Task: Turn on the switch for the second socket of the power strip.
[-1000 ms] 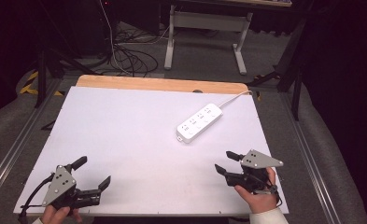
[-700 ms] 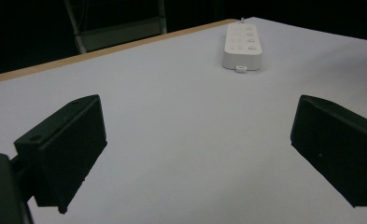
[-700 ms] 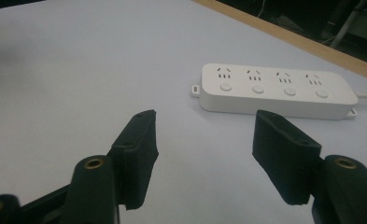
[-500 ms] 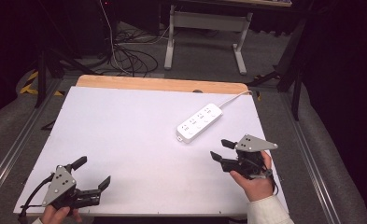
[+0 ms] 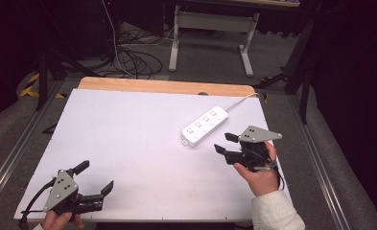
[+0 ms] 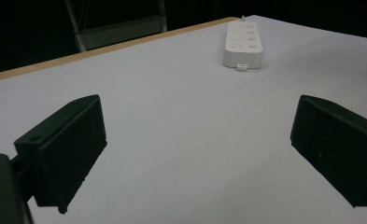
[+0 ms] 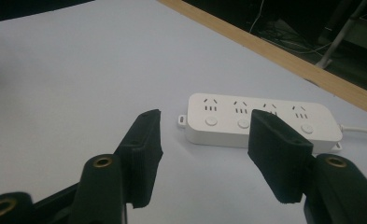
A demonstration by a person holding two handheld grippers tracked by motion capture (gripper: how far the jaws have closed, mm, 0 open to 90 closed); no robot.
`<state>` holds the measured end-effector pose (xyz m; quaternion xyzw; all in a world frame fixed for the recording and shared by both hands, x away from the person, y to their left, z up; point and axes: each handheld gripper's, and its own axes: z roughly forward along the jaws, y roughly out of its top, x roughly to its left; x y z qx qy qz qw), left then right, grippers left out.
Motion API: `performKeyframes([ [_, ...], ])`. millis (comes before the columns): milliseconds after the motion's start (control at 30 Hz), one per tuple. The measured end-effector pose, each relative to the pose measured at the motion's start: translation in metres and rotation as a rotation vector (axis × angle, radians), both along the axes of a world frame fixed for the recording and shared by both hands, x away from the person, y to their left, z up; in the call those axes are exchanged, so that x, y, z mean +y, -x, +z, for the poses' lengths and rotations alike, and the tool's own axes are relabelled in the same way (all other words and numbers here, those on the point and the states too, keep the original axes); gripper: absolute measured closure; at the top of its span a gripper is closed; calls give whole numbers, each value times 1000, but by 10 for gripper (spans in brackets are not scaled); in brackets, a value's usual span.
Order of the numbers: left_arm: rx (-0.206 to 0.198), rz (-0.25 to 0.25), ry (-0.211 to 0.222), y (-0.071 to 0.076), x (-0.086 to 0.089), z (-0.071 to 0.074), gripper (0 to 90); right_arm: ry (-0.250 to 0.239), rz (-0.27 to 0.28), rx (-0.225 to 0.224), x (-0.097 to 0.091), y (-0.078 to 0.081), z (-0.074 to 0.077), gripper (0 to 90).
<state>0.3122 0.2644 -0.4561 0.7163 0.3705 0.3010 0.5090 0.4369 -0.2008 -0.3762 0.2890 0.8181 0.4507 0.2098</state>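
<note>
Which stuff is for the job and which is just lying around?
Likely for the job:
power strip, nearest the open right hand-held gripper
left hand-held gripper, open, waiting

Just lying about:
cables on the floor
metal stand

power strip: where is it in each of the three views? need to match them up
High view: the power strip lies right of centre on the table, diagonal, beyond the right gripper.
Left gripper view: upper right, far off, narrow end toward the camera.
Right gripper view: centre right, lengthwise, partly behind the right-hand one of the fingers.
Shared landmark: the table's wooden far edge.
</note>
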Motion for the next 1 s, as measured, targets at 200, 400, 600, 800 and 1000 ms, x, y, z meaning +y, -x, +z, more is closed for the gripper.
performKeyframes([
  [200,0,-1,-4,0,0,0,39,12,2,-2,5,-8,5,477],
  [400,-3,13,-6,3,3,0,39,7,-6,-4,3,-16,4,697],
  [600,0,34,-9,10,6,0,39,59,0,-24,7,-30,3,900],
  [800,-1,52,-9,14,8,0,39,73,-33,-25,11,-52,-2,900],
  [1000,1,52,-9,14,8,-1,39,49,-96,20,13,-78,-8,900],
])
